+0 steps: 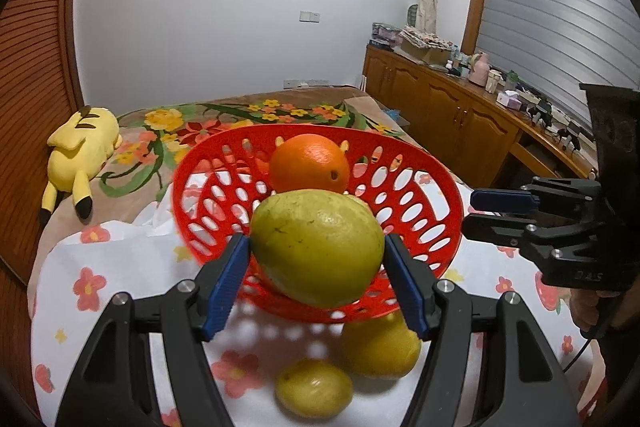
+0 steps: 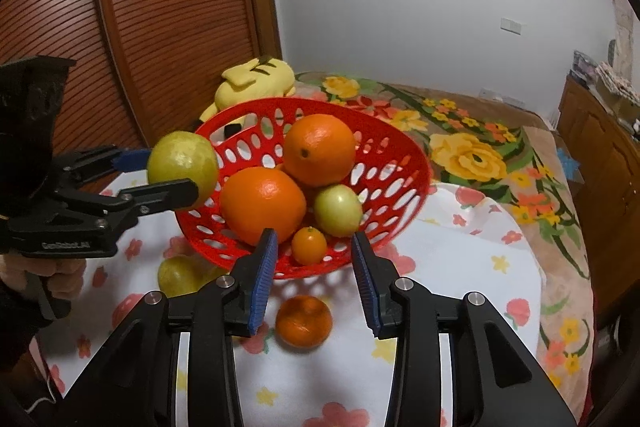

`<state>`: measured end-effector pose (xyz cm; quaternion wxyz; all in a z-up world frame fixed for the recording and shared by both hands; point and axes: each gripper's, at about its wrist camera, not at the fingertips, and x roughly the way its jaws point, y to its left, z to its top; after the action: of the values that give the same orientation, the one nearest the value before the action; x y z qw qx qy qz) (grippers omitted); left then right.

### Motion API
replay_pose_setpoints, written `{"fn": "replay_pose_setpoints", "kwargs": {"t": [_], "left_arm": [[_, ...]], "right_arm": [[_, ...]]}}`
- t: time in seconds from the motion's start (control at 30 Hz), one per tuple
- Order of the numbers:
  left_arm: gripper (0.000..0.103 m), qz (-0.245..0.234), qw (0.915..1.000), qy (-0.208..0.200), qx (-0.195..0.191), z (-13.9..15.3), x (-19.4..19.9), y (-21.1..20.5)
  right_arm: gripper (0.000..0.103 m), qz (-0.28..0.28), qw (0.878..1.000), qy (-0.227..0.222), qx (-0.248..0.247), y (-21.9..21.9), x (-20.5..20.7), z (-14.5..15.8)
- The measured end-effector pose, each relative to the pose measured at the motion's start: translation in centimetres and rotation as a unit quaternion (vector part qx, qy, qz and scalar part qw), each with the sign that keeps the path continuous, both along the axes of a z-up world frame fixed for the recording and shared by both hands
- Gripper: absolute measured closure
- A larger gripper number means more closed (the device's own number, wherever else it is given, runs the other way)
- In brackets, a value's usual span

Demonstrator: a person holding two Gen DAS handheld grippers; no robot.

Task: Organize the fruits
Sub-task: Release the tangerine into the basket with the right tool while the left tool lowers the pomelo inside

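Your left gripper [image 1: 316, 275] is clenched on a large yellow-green pear-shaped fruit [image 1: 316, 247], held at the near-left rim of the red perforated plastic basket [image 2: 404, 163]. It looks heavy, firm and smooth-skinned, so keep the pads across its widest middle. Your right gripper [image 2: 316, 275] stands released and empty above a small orange mandarin [image 2: 304, 321].

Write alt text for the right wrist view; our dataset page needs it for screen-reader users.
A red perforated basket on a floral cloth holds two oranges, a green fruit and a tiny orange one. The left gripper carries a yellow-green fruit at its rim. The right gripper hangs empty above a small orange on the cloth.
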<state>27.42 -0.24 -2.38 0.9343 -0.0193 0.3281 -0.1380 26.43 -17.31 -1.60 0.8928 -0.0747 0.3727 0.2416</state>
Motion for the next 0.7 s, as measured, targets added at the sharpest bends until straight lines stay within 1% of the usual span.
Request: {"fn": "replay_pose_setpoints", "kwargs": {"t": [0.3, 0.7], "left_arm": [[0.036, -0.024, 0.9996, 0.009, 0.01, -0.4, 1.2, -3.0], [0.035, -0.032, 0.9991, 0.02, 0.018, -0.8, 2.0, -4.7]], "right_arm": [[0.064, -0.012, 1.0, -0.001, 0.012, -1.7, -1.0, 0.3], [0.063, -0.01, 1.0, 0.001, 0.019, -2.5, -1.9, 0.3]]}}
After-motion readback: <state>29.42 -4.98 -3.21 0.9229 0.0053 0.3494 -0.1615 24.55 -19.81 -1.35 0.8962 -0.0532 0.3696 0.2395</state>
